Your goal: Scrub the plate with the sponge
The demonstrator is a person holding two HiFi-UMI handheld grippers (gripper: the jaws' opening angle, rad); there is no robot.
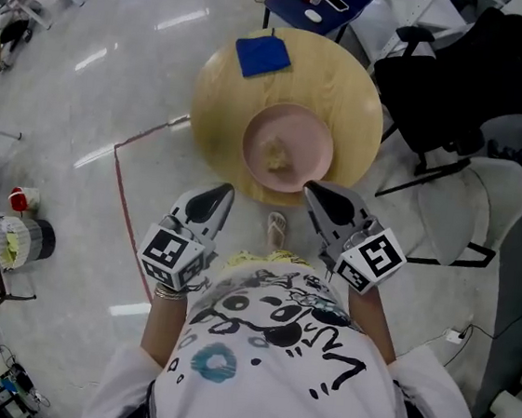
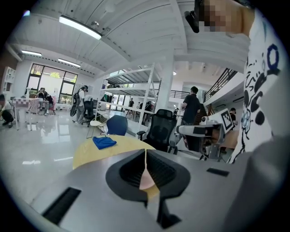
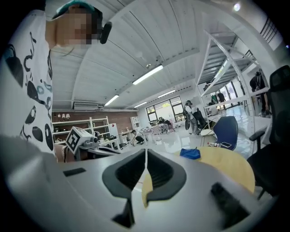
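We hold the left gripper and right gripper clenched, nothing between the jaws. The plate sits on the table, just ahead of the right gripper's tip. A blue cloth lies beyond the plate.

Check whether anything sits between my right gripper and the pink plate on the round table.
Nothing visible does. The right gripper, shut and empty, hangs just short of the near rim of the plate, with only bare table between. The blue cloth lies beyond the plate, at the far edge.
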